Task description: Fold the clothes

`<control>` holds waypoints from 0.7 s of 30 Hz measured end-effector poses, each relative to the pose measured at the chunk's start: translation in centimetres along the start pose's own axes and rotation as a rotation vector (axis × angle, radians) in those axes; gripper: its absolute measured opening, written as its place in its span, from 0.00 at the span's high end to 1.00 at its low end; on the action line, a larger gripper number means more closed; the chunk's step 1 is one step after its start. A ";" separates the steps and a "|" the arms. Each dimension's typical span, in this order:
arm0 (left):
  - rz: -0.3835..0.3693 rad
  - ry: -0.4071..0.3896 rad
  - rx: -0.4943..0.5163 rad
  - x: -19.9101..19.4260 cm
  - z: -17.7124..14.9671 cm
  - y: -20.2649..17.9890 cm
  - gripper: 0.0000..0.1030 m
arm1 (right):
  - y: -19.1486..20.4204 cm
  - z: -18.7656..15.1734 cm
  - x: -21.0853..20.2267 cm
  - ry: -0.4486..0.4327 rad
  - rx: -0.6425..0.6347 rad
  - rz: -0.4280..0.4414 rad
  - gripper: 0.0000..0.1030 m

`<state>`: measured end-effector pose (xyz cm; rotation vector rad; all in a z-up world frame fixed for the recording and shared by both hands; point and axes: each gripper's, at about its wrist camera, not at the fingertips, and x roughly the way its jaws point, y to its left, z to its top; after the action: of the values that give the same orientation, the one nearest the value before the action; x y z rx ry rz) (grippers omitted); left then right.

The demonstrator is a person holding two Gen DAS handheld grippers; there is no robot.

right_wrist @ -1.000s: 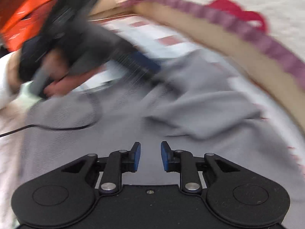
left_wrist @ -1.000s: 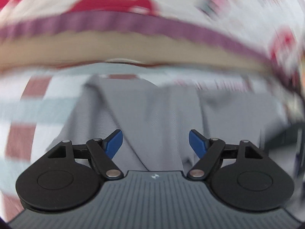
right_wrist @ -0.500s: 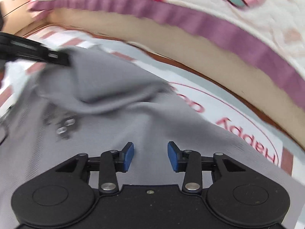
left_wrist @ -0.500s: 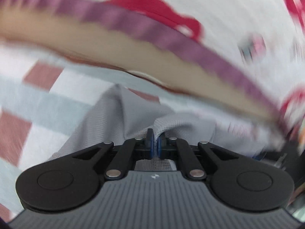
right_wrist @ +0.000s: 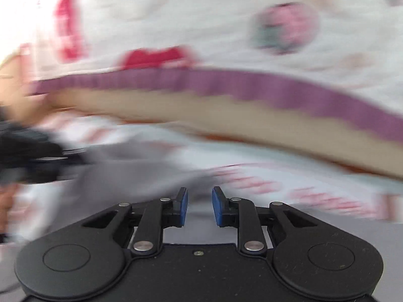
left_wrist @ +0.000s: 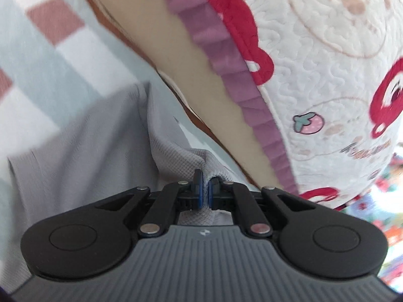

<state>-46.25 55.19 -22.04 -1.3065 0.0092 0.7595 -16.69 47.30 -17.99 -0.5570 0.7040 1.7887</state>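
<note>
- Garment: grey knit top (left_wrist: 83, 136), spread over a checked sheet (left_wrist: 37, 58) beside a quilt (left_wrist: 327, 50) with a purple frill (left_wrist: 226, 58). The left wrist view shows one raised fold running up to the gripper; the rest lies loose and creased.
- Left gripper (left_wrist: 204, 191): jaws pinched tight on a bunched edge of the grey top, cloth showing between and behind the blue pads.
- Right gripper (right_wrist: 199, 206): jaws narrow and closing. The right wrist view is blurred; grey cloth (right_wrist: 141, 173) lies below and ahead of it, but nothing can be made out between the pads.
- Other gripper as seen from the right wrist view: dark blur (right_wrist: 30, 156) at the left edge, at the border of the grey cloth.
- Progress, as judged: early. One edge is taken up, but no finished fold or tidy stack is visible.
- Remaining, as judged: second hold on the cloth, carrying the held edge across, flattening, then further folds.
</note>
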 end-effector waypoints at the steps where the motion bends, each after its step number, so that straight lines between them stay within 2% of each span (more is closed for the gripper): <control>1: -0.016 0.005 0.001 -0.1 -0.1 -0.1 0.97 | 1.3 0.0 0.5 0.022 -0.007 0.080 0.74; 3: -0.051 0.007 0.005 -0.4 -0.4 -0.5 0.97 | 3.7 -0.3 1.5 0.063 -0.039 0.158 0.71; 4: -0.068 0.007 0.006 -0.6 -0.5 -0.7 0.97 | 5.0 -0.3 1.9 0.075 -0.056 0.173 0.64; 6: -0.105 0.006 -0.002 -1.2 -0.6 -0.8 0.97 | 6.4 -0.1 3.0 0.080 -0.058 0.140 0.50; 7: -0.119 0.005 -0.004 -1.4 -0.7 -0.9 0.97 | 6.7 0.1 3.4 0.075 -0.024 0.112 0.48; 10: -0.154 0.004 -0.017 -2.3 -0.9 -0.7 0.97 | 6.1 0.8 4.3 0.067 0.103 0.060 0.47; 12: -0.203 0.003 -0.047 -2.8 -1.1 -0.4 0.97 | 6.5 0.6 4.4 0.076 0.091 0.036 0.47; 14: -0.210 -0.022 -0.044 -3.3 -1.0 -0.5 0.97 | 6.6 0.2 4.3 0.092 0.023 0.032 0.75; 15: -0.205 -0.037 -0.037 -3.6 -0.8 -0.6 0.97 | 6.6 0.1 4.3 0.101 -0.012 0.030 0.97; 18: -0.114 -0.083 0.014 -4.2 -0.5 -0.7 0.97 | 5.8 -0.5 2.2 0.050 -0.003 0.054 0.98; 21: 0.001 -0.081 0.030 -3.9 -0.7 -0.5 0.97 | 4.9 -0.8 -1.5 -0.076 0.014 -0.001 0.98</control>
<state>-48.75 52.64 -20.21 -1.2466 -0.0437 0.8099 -20.86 44.57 -16.64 -0.4773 0.6627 1.7931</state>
